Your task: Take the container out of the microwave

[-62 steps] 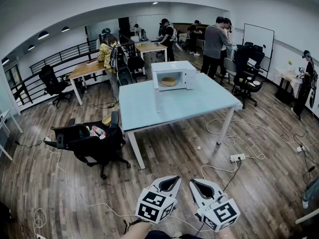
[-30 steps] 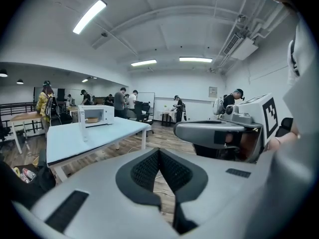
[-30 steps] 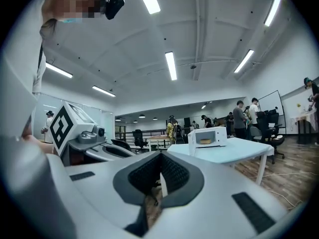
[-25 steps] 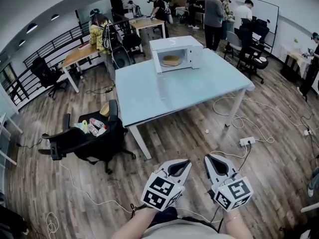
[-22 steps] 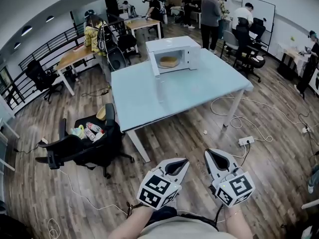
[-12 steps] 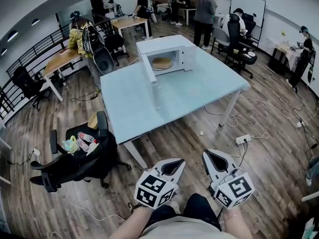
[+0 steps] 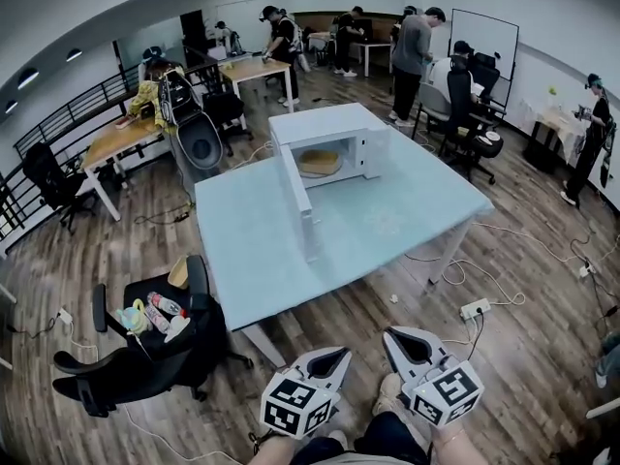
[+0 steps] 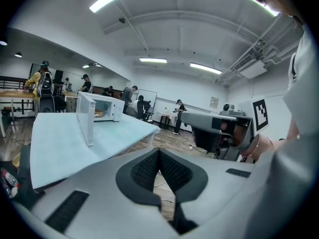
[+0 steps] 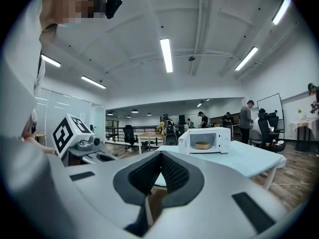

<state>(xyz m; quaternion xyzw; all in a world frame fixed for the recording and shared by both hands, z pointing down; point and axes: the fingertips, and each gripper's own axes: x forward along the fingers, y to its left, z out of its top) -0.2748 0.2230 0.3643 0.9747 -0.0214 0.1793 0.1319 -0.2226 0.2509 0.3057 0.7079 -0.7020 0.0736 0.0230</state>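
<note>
A white microwave [image 7: 334, 129] stands at the far side of a light blue table [image 7: 368, 231], its door [image 7: 298, 200] swung wide open toward me. Inside lies a round tan container [image 7: 318, 162]. The left gripper view shows the microwave [image 8: 102, 107] far off to the left. The right gripper view has the microwave [image 9: 205, 139] and the container [image 9: 202, 145] ahead to the right. My left gripper [image 7: 339, 354] and right gripper [image 7: 395, 337] hang side by side over the wooden floor, short of the table's near edge. Both are shut with nothing in them.
A black office chair [image 7: 145, 347] loaded with a bag and bottles stands left of the table's near corner. Cables and a power strip [image 7: 475, 308] lie on the floor to the right. Desks, chairs and several people fill the back of the room.
The table and the microwave have grown larger and come closer in the head view. Both grippers have travelled forward with me, still side by side and shut.
</note>
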